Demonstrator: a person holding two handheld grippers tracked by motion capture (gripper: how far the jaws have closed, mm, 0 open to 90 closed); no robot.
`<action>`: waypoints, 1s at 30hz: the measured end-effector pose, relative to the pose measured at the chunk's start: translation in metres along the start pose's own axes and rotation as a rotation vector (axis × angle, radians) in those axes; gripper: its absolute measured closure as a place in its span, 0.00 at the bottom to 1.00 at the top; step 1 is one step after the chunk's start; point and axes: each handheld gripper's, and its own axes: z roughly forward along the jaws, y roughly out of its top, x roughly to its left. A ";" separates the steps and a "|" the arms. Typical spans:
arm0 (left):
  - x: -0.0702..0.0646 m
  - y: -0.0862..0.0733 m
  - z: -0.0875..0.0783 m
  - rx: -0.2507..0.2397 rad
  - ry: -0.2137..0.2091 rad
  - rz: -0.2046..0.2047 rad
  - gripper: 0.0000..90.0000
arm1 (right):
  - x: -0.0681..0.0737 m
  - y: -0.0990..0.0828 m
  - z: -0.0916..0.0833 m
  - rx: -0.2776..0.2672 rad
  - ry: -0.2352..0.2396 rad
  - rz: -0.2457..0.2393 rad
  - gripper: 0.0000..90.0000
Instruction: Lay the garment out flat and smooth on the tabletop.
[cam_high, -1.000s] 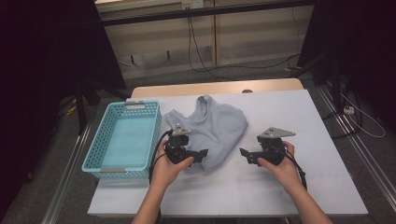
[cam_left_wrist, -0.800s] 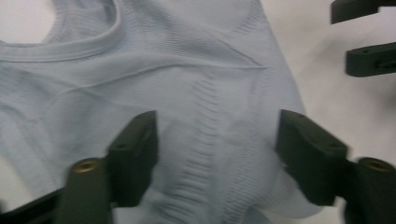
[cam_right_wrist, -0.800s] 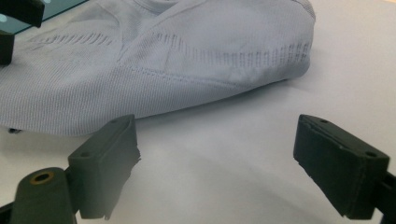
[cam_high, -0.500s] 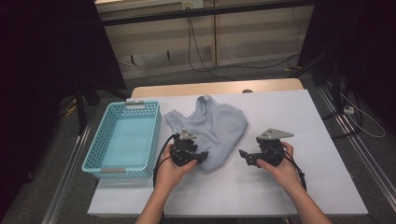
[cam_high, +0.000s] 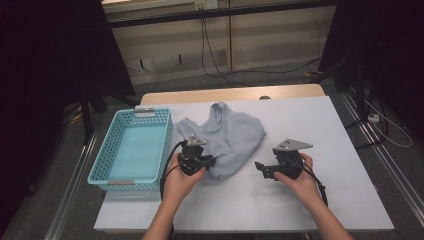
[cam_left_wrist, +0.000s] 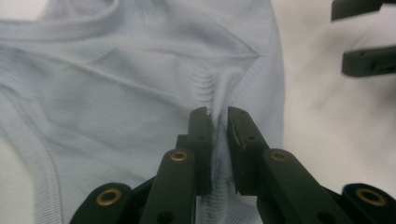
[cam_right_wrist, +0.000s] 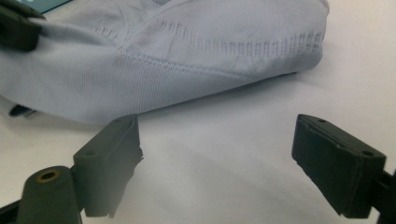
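Note:
A light blue-grey shirt (cam_high: 230, 137) lies crumpled on the white table (cam_high: 325, 130), right of the basket. My left gripper (cam_high: 210, 161) sits at the shirt's near left edge. Its jaws have just been closing, and in the left gripper view (cam_left_wrist: 218, 114) they pinch a raised fold of the shirt (cam_left_wrist: 116, 84) between the pads. My right gripper (cam_high: 259, 167) rests over bare table right of the shirt, pointing toward it. In the right gripper view (cam_right_wrist: 217, 135) its jaws stand wide apart with nothing between them, the shirt's hem (cam_right_wrist: 187, 51) lying just beyond.
A turquoise plastic basket (cam_high: 145, 111) stands at the table's left side with nothing inside. Bare white tabletop stretches to the right and toward the near edge. Cables run over the floor behind the table.
The left gripper's jaws went from wide apart to closed on a fold of the shirt, after shifting a little toward it. The right hand kept still.

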 end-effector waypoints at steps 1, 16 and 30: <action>0.001 0.001 -0.003 -0.015 0.000 -0.009 0.90 | 0.000 0.000 0.000 0.001 0.004 -0.002 0.17; 0.004 0.002 -0.013 -0.064 -0.019 -0.037 0.90 | 0.014 0.010 0.024 0.001 0.026 -0.037 0.30; 0.006 -0.010 -0.018 -0.067 0.005 -0.036 0.90 | 0.017 0.023 0.056 0.027 0.014 -0.083 0.48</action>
